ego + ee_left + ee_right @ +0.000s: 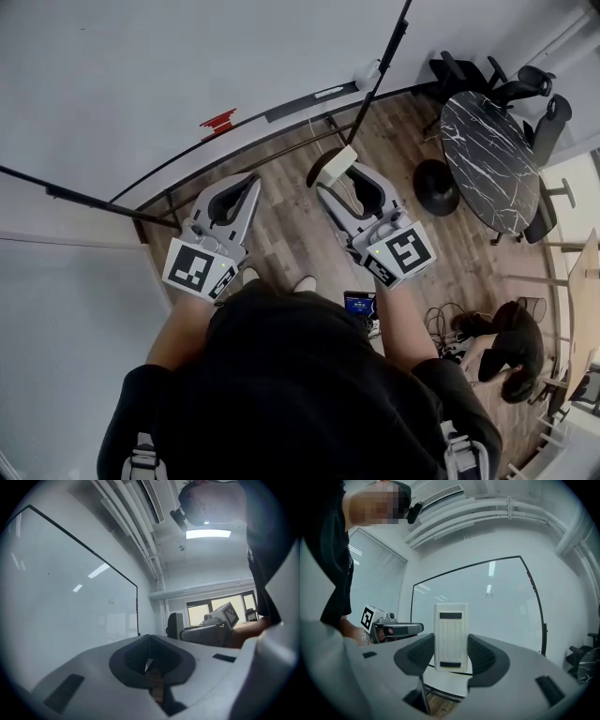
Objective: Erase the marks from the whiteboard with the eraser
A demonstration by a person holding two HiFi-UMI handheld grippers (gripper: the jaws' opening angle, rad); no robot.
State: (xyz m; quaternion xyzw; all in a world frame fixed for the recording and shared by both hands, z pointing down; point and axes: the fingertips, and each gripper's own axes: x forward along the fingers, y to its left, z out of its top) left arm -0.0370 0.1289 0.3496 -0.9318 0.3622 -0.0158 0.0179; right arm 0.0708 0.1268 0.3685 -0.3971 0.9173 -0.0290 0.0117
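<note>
Here, a person faces the whiteboard (497,620) with the right gripper (451,654) clamped on the two long sides of the white eraser (451,637). The eraser stands upright between the jaws, in the air and short of the whiteboard. The left gripper (150,638) is clenched on nothing, its jaws meeting tip to tip. A small doodled mark (489,594) sits toward the whiteboard's upper right, above and to the right of the eraser. The step in hand looks like carrying the eraser up to that mark. Done well, the face turned away from the camera, probably the wiping side, would meet the surface flat. Pressure should be even and the strokes should overlap, with the grip kept firm so the eraser does not twist. The right gripper view shows the ribbed back of the eraser and the mark together. The left gripper view shows the same mark beside the whiteboard's vertical edge, with the right gripper side-on. Only the head view shows both grippers level above the wooden floor (291,234). It also has a red patch (217,120) that may or may not lie on the whiteboard, but the doodle cannot be made out there.
</note>
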